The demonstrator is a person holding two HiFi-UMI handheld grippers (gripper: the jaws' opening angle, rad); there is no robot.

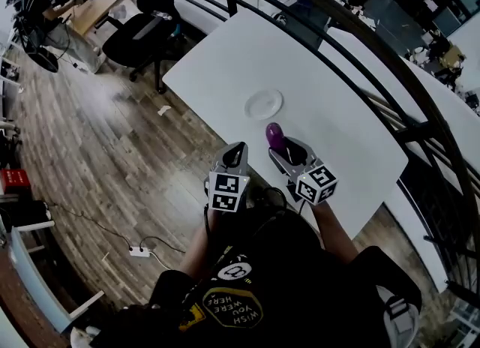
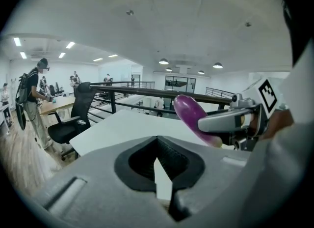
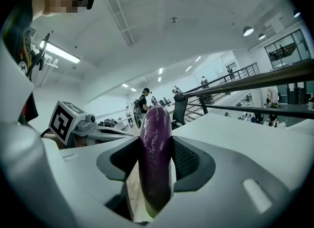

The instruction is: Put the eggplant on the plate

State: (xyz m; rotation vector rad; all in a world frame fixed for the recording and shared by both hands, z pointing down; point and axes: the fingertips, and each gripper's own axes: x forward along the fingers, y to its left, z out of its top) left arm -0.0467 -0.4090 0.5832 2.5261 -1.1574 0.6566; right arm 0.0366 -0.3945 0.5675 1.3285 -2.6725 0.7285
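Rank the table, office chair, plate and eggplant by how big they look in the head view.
1. table
2. office chair
3. plate
4. eggplant, its lower end hidden in the right claw

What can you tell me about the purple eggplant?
The eggplant is deep purple, smooth and glossy, long and rounded, with a pale greenish end at the back. It is held between the jaws of the right gripper, its rounded tip sticking out past them. In the head view it is over the white table, short of the plate.
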